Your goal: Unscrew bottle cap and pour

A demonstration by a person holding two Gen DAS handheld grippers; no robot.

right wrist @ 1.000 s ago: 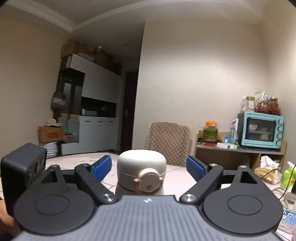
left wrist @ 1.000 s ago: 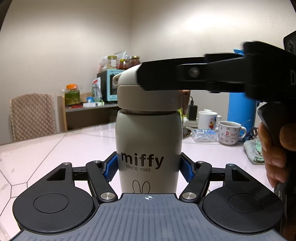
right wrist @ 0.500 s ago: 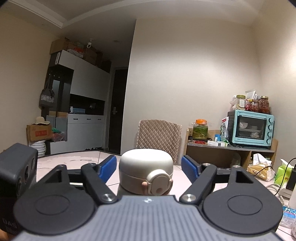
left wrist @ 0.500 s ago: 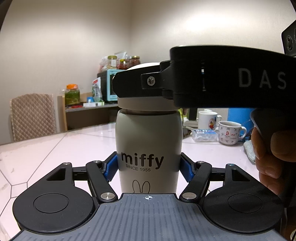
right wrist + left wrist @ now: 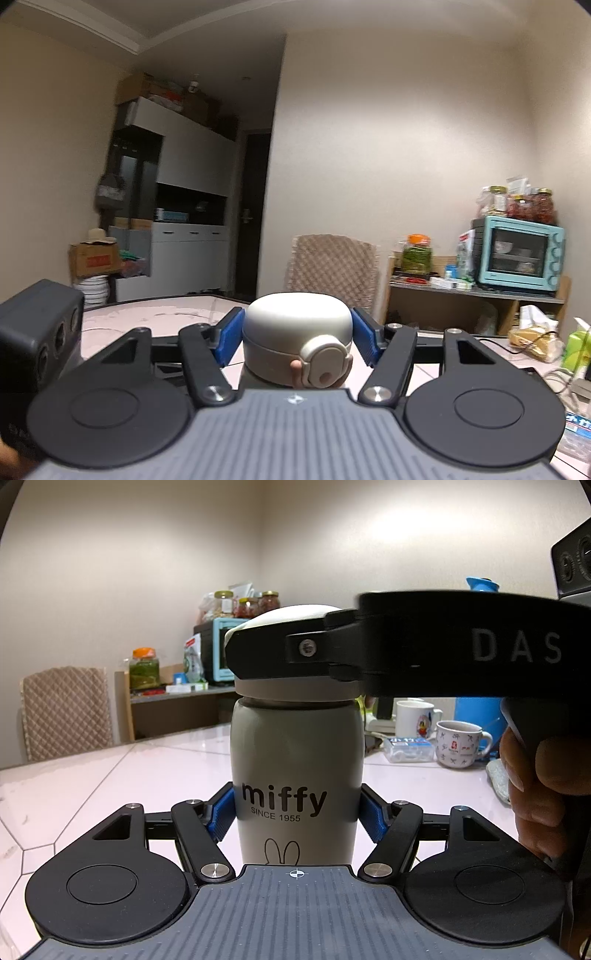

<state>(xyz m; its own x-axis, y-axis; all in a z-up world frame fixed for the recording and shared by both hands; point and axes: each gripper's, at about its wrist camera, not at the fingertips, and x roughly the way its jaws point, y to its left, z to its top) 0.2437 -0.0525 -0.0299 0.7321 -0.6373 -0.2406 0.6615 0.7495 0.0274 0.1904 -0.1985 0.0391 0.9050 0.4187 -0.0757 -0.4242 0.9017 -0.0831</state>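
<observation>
A cream "miffy" bottle (image 5: 295,760) stands upright on the pale tiled table (image 5: 110,775). My left gripper (image 5: 297,812) is shut on the bottle's lower body, a blue pad pressing on each side. The rounded cream cap (image 5: 297,321), with its round latch facing the right wrist camera, sits on the bottle. My right gripper (image 5: 297,332) comes in level from the right and is shut on the cap, both blue pads against its sides. In the left wrist view its black finger (image 5: 273,657) covers the cap's (image 5: 291,614) middle band.
A person's hand (image 5: 535,786) holds the right gripper at the right edge. Behind it stand a white mug (image 5: 417,720), a patterned mug (image 5: 458,744), a small plastic box (image 5: 406,747) and a blue flask (image 5: 480,709). A padded chair (image 5: 66,709) and a shelf with a teal oven (image 5: 517,254) lie beyond the table.
The right gripper's jaws closed from wide apart onto the cap's sides. The left gripper and the bottle stayed still.
</observation>
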